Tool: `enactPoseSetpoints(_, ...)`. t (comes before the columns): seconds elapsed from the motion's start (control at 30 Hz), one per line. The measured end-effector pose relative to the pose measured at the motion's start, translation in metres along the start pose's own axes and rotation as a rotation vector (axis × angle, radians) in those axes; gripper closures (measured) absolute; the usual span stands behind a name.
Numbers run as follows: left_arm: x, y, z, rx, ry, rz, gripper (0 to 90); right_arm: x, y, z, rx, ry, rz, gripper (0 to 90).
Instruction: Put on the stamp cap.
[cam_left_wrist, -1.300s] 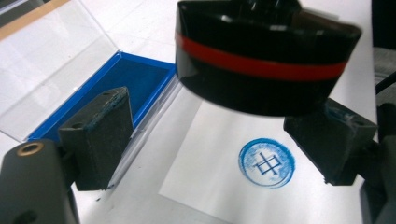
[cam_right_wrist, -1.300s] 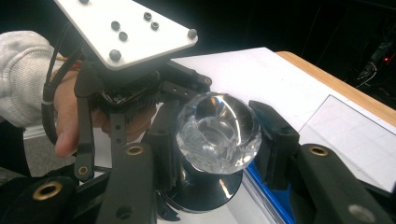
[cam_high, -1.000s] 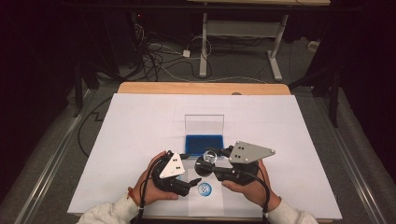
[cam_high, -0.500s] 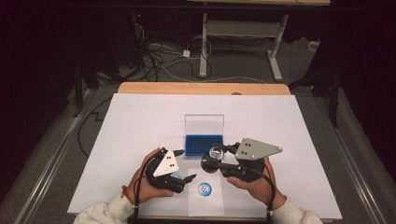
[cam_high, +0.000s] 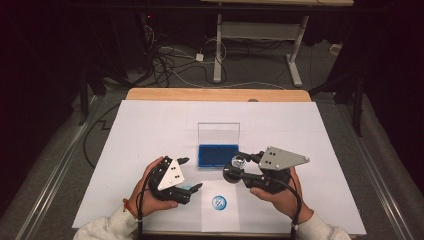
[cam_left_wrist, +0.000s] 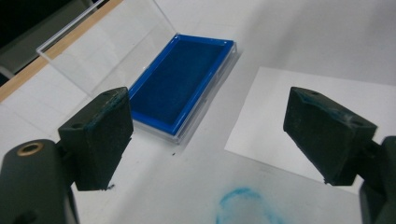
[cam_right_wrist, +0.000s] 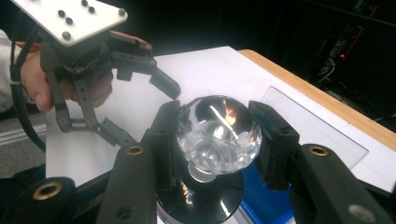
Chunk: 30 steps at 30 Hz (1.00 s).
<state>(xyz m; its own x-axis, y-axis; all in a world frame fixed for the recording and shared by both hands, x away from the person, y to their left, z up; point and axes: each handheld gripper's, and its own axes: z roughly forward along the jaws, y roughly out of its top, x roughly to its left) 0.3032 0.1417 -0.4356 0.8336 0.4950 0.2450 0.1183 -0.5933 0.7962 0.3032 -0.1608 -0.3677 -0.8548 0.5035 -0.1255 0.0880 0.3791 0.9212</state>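
A stamp with a faceted clear knob (cam_right_wrist: 217, 130) and a round black base (cam_right_wrist: 205, 198) sits between the pads of my right gripper (cam_right_wrist: 219, 140), which is shut on the knob. In the high view the stamp (cam_high: 234, 169) hangs just right of the blue ink pad (cam_high: 217, 155), with the right gripper (cam_high: 240, 162) tilted over it. My left gripper (cam_high: 191, 173) stands open and empty left of a small paper sheet (cam_high: 220, 212) that bears a round blue print (cam_high: 218, 202). The left gripper (cam_left_wrist: 208, 135) faces the ink pad (cam_left_wrist: 184, 81).
The ink pad's clear lid (cam_high: 218, 133) stands upright behind it. A large white sheet (cam_high: 150, 125) covers the table, whose wooden far edge (cam_high: 215, 94) shows. Cables and a desk frame lie on the dark floor beyond.
The two grippers have drawn slightly apart. The right one has shifted a little right with the stamp, and the left one has eased back to the left.
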Motion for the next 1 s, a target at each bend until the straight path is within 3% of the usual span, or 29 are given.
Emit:
enactPoseSetpoints(0.23,0.005,-0.01,-0.009,0.016,0.034,0.0,15.6,-0.009,-0.003,-0.009,0.006,-0.029,0.012,57.2)
enactPoseSetpoints(0.43,0.012,-0.025,-0.021,0.012,0.052,-0.028,15.6,-0.015,-0.005,-0.014,0.016,-0.054,0.022,57.1)
enactPoseSetpoints(0.77,0.016,-0.044,-0.032,0.031,0.097,-0.041,15.6,-0.024,-0.008,-0.02,0.031,-0.094,0.023,57.1)
enactPoseSetpoints(1.0,0.019,-0.059,-0.045,0.038,0.11,-0.098,15.6,-0.03,-0.012,-0.018,0.057,-0.113,0.035,57.1)
